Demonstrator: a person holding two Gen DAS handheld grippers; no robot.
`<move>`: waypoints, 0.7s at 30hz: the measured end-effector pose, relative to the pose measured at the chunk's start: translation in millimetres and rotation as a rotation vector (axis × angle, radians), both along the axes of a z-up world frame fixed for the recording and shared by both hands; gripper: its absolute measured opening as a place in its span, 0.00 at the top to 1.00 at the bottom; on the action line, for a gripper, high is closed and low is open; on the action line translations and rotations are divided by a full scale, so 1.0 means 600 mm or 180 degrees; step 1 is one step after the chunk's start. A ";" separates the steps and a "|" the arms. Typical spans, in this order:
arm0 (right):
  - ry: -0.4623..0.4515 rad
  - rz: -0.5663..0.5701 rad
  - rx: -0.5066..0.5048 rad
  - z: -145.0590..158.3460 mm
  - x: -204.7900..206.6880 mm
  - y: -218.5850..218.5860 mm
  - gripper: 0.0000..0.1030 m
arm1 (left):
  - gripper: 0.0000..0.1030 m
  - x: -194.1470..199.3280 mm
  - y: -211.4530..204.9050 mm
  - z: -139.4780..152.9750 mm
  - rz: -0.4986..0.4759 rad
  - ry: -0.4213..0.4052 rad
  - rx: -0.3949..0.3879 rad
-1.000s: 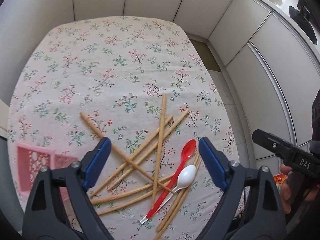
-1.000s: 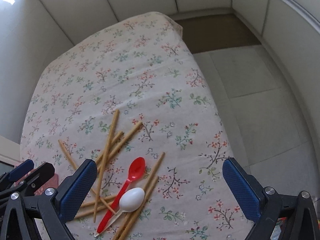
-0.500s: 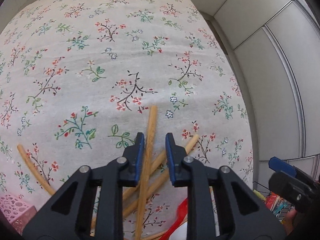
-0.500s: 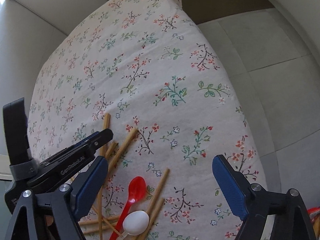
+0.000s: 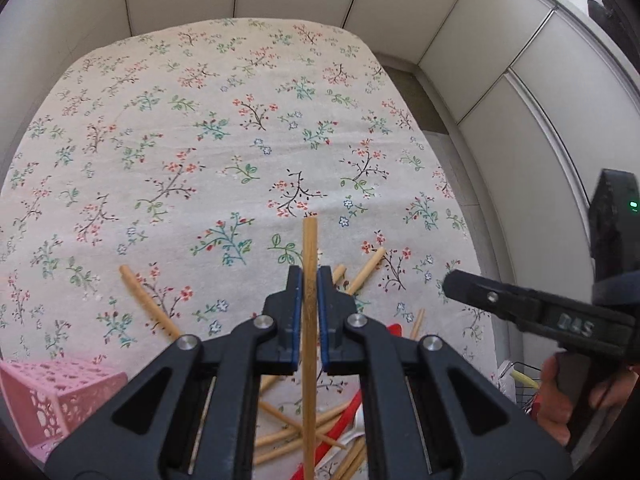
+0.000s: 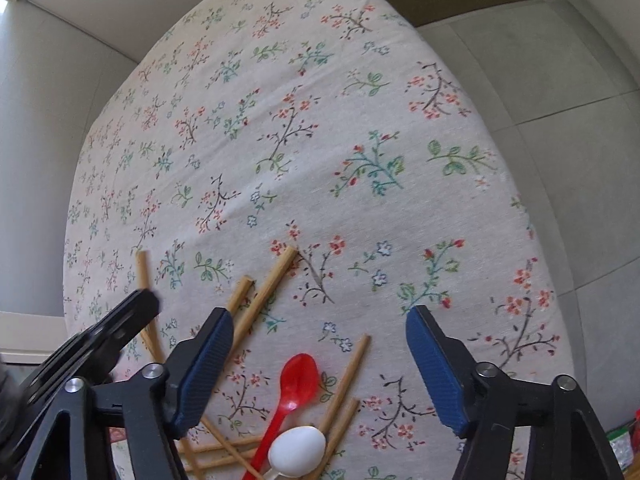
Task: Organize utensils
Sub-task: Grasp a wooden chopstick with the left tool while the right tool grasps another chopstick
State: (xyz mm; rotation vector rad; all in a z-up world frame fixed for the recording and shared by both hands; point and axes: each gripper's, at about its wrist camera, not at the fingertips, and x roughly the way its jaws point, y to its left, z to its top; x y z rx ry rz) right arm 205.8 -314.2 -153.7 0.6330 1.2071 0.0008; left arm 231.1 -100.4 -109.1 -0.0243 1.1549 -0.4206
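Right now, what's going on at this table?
A person is sorting utensils with two handheld grippers. The left gripper is shut on one wooden chopstick, picked from the scattered pile on the floral tablecloth. The right gripper is open and empty above the red spoon and white spoon. A pink basket sits at the left.

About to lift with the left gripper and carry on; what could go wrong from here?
1. The left gripper pinches one chopstick whose near end lies over the pile; lifting may drag others.
2. The red spoon and white spoon lie on crossed sticks and could shift.
3. The open right gripper hovers nearby and may collide.
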 end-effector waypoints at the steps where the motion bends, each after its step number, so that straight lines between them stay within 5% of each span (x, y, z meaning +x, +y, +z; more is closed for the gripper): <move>1: 0.0006 0.0007 0.0016 -0.003 0.002 0.005 0.35 | 0.92 -0.008 0.010 0.010 0.0013 -0.0035 -0.0021; 8: 0.0155 -0.0029 0.0075 -0.032 0.026 0.033 0.59 | 0.92 -0.069 0.081 0.050 0.0154 -0.0320 -0.0211; 21: 0.0308 -0.0172 -0.0266 -0.067 0.091 0.093 0.75 | 0.92 -0.106 0.142 0.058 0.0149 -0.0454 -0.0333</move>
